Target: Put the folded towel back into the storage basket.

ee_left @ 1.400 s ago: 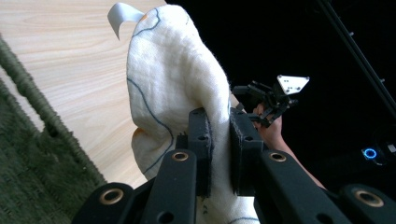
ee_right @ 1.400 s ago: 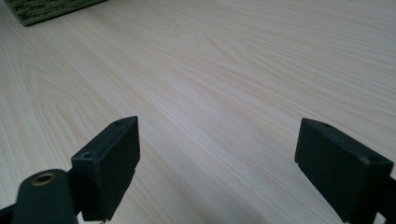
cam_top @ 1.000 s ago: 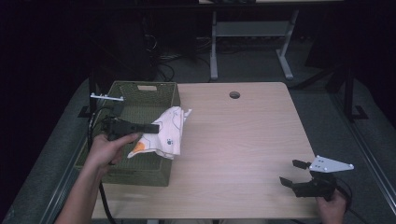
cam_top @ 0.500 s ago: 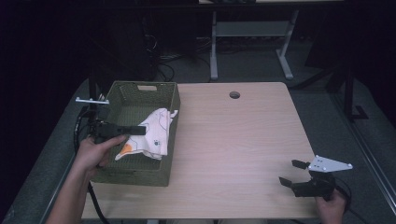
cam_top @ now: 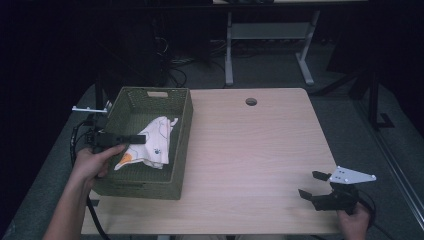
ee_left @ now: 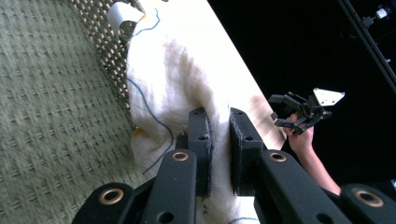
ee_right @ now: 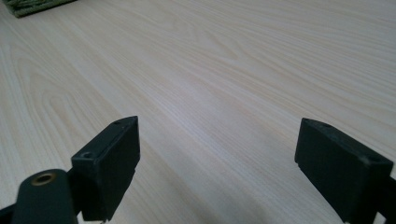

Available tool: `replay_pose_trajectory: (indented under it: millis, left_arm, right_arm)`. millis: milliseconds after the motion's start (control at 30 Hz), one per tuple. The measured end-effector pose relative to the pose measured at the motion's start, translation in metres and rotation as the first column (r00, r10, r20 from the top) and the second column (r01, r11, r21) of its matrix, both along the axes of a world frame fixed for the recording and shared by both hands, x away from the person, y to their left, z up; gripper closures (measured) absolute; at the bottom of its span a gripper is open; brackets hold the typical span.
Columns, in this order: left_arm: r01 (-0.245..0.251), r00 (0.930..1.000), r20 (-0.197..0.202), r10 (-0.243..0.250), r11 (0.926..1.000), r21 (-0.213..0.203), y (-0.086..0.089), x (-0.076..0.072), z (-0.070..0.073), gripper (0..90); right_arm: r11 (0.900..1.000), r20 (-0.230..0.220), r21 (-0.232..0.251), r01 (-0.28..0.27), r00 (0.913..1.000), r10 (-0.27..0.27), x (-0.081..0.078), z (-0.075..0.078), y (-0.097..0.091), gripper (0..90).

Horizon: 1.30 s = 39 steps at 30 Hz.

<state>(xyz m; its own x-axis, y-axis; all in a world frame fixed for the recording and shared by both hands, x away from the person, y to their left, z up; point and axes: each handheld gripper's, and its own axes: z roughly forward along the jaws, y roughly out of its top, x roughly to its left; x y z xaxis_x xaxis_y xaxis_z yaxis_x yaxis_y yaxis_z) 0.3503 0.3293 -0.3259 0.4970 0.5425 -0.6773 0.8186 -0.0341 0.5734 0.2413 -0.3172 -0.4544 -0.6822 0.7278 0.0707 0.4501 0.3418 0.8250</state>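
A white cloth (cam_top: pixel 150 145) with blue lines and orange patches lies inside the green woven basket (cam_top: pixel 182 135) at the table's left. My left gripper (cam_top: pixel 142 137) reaches into the basket from the left, jaws nearly together on a fold of the cloth. In the left gripper view the cloth (ee_left: pixel 177 70) drapes against the basket wall (ee_left: pixel 46 93), bunched between the pads of my left gripper (ee_left: pixel 220 114). My right gripper (cam_top: pixel 308 184) hovers open near the table's front right corner, over bare wood, nothing between its jaws (ee_right: pixel 219 135).
The light wooden table (cam_top: pixel 250 150) has a round cable hole (cam_top: pixel 251 101) near its far edge. A corner of the basket (ee_right: pixel 32 7) shows far off in the right gripper view. Dark floor, cables and a desk frame (cam_top: pixel 230 50) lie beyond the table.
My left gripper has carried the cloth from over the basket's right rim leftward and down into the basket. The right gripper has stayed in place.
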Motion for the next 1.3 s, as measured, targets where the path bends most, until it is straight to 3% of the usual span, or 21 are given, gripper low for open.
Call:
replay_pose_trajectory:
  millis: [267,633,767,967,1033,1067,1100,1133,1300]
  left_arm:
    - [-0.011,0.9999,-0.012,0.012,0.9996,0.025,0.008,0.010,-0.011,81.0]
    - [0.015,0.9993,-0.036,-0.012,0.9970,0.075,0.013,0.024,-0.025,80.6]
    - [0.027,0.9986,-0.050,-0.021,0.9898,0.140,0.013,0.030,-0.029,80.7]
    - [0.046,0.9982,-0.047,-0.038,0.9823,0.182,0.013,0.041,-0.033,80.7]
    - [0.048,0.9986,-0.031,-0.042,0.9741,0.221,0.012,0.046,-0.035,80.0]
    - [0.027,0.9995,0.006,-0.031,0.9501,0.311,0.010,0.049,-0.035,76.6]
    - [0.008,0.9997,0.018,-0.016,0.9294,0.369,0.010,0.051,-0.035,68.0]
    - [-0.013,0.9999,0.014,0.008,0.9031,0.429,0.010,0.056,-0.037,60.4]
    - [-0.017,0.9999,0.005,0.016,0.8951,0.446,0.008,0.058,-0.039,57.2]
  right_arm:
    - [1.0000,-0.013,-0.001,0.005,0.9999,-0.005,0.002,-0.003,0.000,13.5]
    - [1.0000,-0.044,0.000,0.006,0.9990,-0.006,0.007,-0.008,0.002,13.5]
    - [1.0000,-0.043,0.001,0.010,0.9990,-0.010,0.008,-0.008,0.002,13.5]
    - [0.9996,-0.048,0.004,0.026,0.9985,-0.026,0.010,-0.008,0.000,13.5]
    - [0.9997,-0.051,0.005,0.022,0.9984,-0.022,0.012,-0.009,0.000,13.5]
    - [0.9997,-0.055,0.009,0.022,0.9982,-0.021,0.012,-0.009,0.000,13.5]
    - [0.9998,-0.059,0.011,0.019,0.9981,-0.018,0.013,-0.010,0.000,13.5]
    - [0.9998,-0.063,0.014,0.017,0.9979,-0.016,0.013,-0.010,0.000,13.5]
    - [0.9997,-0.061,0.015,0.019,0.9979,-0.018,0.013,-0.009,-0.001,13.5]
